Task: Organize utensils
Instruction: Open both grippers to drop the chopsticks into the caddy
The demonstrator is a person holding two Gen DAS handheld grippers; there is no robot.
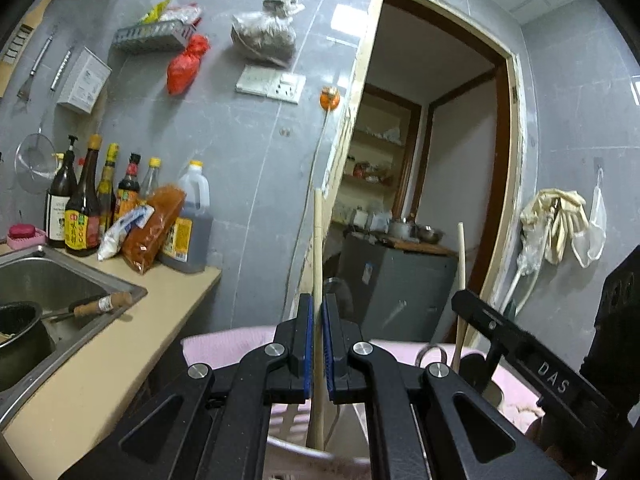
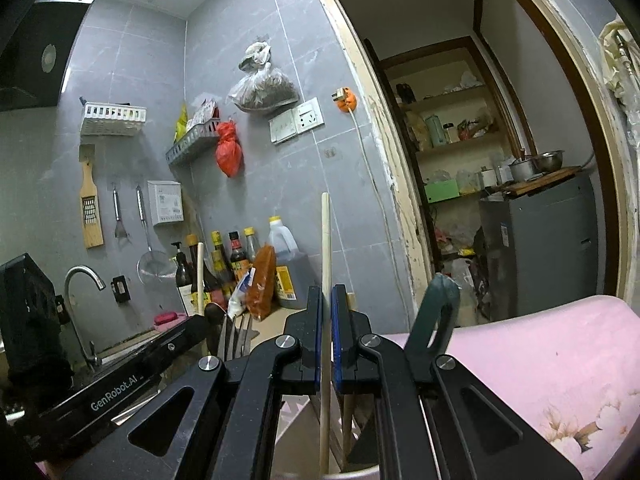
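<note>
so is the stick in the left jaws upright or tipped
Upright: the stick runs near vertical between the left gripper's shut jaws.

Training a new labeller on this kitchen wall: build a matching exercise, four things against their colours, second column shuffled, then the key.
Things
1. knotted plastic bag hanging below the grey wall shelf
2. wall-mounted slotted basket above the wooden grater
3. round plug beside the socket plate
4. soap dish at the sink corner

Colours
A. orange
B. pink
C. red
D. white

Pairs: 1-C, 2-D, 3-A, 4-B
</note>
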